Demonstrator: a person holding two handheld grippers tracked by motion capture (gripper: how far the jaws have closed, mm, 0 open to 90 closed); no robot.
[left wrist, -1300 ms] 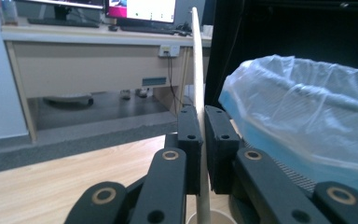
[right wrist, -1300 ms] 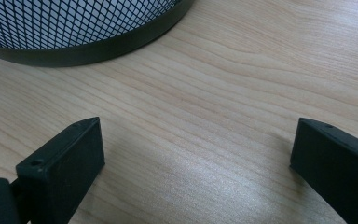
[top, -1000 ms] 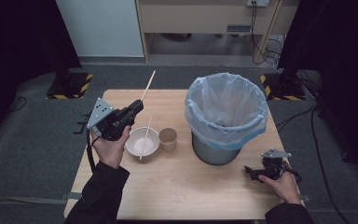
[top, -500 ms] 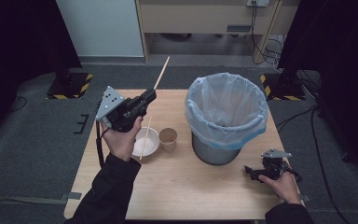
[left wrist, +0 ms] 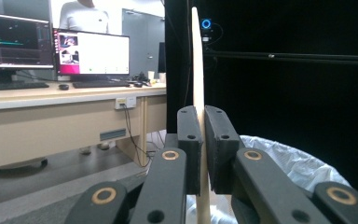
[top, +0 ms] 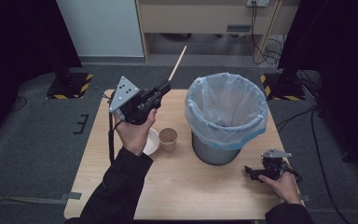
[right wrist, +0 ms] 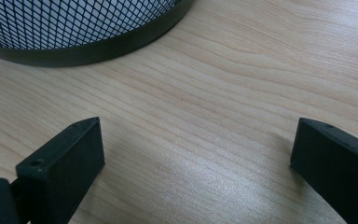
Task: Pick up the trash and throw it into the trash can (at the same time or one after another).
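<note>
My left gripper (top: 166,87) is raised above the table's left half, shut on a thin wooden stick (top: 177,62) that points up and away toward the back. In the left gripper view the stick (left wrist: 198,60) stands clamped between the two pads (left wrist: 189,140), with the bin liner (left wrist: 303,163) below at the right. A white bowl (top: 152,141) and a brown paper cup (top: 168,138) sit on the table under that hand. My right gripper (top: 251,172) rests low at the table's front right, jaws wide apart and empty (right wrist: 196,158).
A mesh waste bin (top: 214,149) lined with a pale blue bag (top: 227,105) stands right of centre; its dark base rim (right wrist: 88,49) lies just beyond the right gripper. The wooden table (top: 186,191) has bare room along its front. Grey carpet surrounds it.
My left hand has lifted the stick out of the white bowl and carried it up and to the right, toward the bin. The right hand has stayed where it was.
</note>
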